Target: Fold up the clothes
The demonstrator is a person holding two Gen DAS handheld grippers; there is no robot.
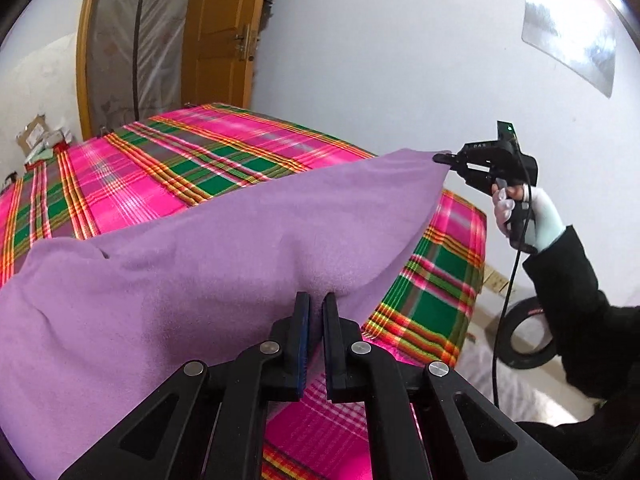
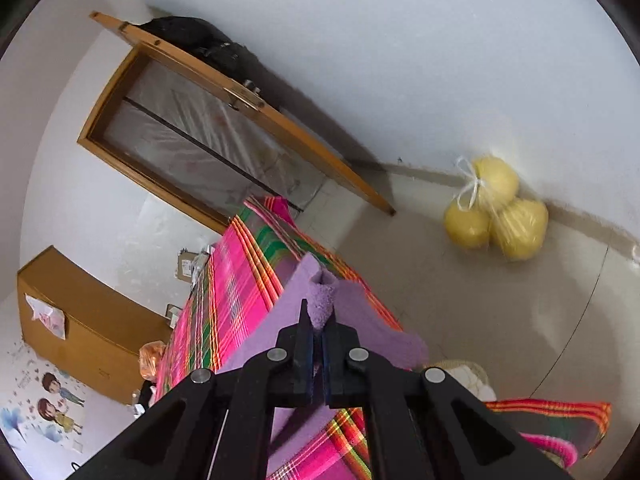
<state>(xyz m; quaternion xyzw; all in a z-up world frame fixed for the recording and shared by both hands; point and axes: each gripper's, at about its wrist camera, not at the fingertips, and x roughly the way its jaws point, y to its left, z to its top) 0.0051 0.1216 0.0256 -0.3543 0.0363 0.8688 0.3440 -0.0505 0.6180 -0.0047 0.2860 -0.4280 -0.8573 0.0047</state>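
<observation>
My left gripper (image 1: 316, 304) is clamped tight on the near edge of the purple garment (image 1: 208, 264), its two black fingers (image 1: 301, 320) nearly touching with the fleece pinched between them at about 6 o'clock of the left wrist view; my right gripper (image 1: 440, 159) sits out at 3 o'clock of that view, nipping the far corner of the same cloth, my gloved hand (image 1: 516, 212) wrapped round its handle with a black sleeve (image 1: 572, 292) behind it; the garment is stretched in the air between the two tools, sagging down at 9 o'clock onto the pink and green plaid bed cover (image 1: 168, 160); in the right wrist view the right gripper (image 2: 317, 320) is squeezed narrow on a rolled bunch of the purple garment (image 2: 324, 304) just below centre, the rest of the cloth trailing over the bed cover (image 2: 236, 280); a wooden door (image 1: 218, 32) stands at 11 o'clock of the left view; a bag of yellow fruit (image 2: 496, 212) lies on the floor against the wall at 2 o'clock of the right view, well apart from the bed; a wooden cabinet (image 2: 80, 320) stands at 8 o'clock.
</observation>
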